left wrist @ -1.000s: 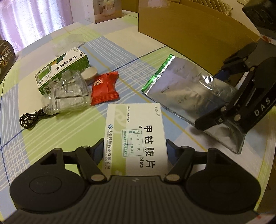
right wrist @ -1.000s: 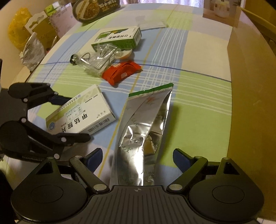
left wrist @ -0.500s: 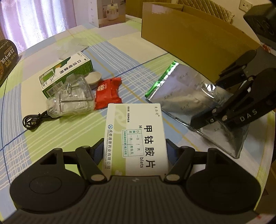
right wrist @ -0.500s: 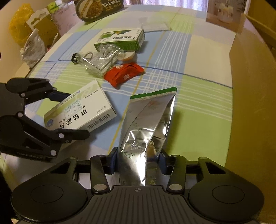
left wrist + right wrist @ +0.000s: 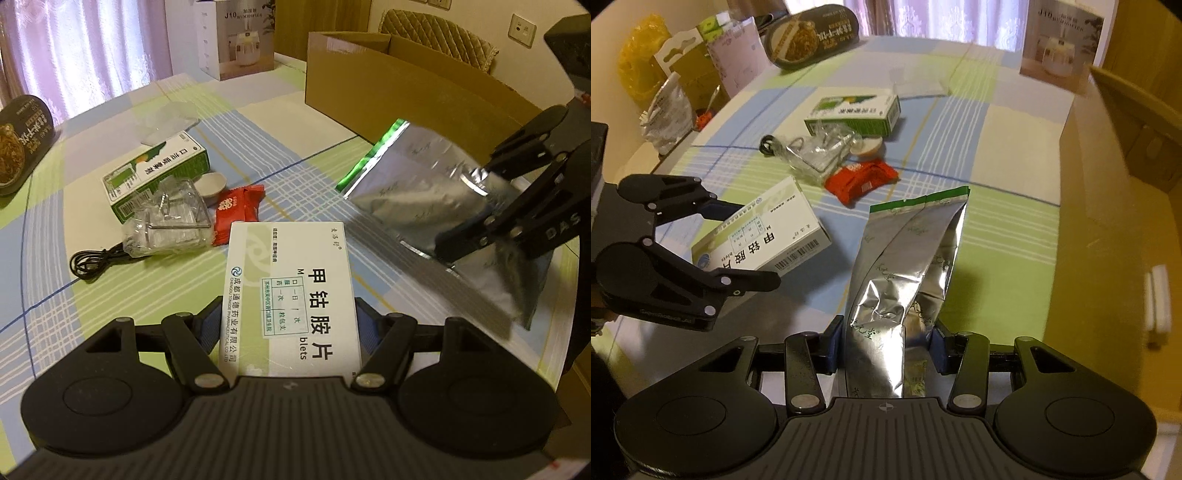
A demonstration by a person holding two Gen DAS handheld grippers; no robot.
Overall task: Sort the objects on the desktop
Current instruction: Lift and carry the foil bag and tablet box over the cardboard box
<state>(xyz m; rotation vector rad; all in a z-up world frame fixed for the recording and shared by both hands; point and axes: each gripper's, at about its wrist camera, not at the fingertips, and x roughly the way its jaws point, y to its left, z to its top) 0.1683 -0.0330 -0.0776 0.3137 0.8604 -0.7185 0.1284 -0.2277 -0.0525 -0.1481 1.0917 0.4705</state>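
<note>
My left gripper (image 5: 290,325) pinches a white medicine box (image 5: 291,295) marked "blets", lifted clear of the checked tablecloth (image 5: 55,295); my right gripper (image 5: 884,339) clamps a silver foil pouch (image 5: 905,266) with a green top edge, also raised; beyond lie a red sachet (image 5: 862,179), a clear plastic packet (image 5: 820,155) and a green-and-white carton (image 5: 855,112); farthest, a box printed "J10" (image 5: 238,37).

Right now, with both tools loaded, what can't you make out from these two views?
- Cardboard box interior: left view, its near wall hides it; right view cuts it off.
- Foil pouch bottom end: right view, hidden behind the right tool.
- Foil pouch's lower edge: left view, motion blur.
- Clear bag contents: too small.
</note>
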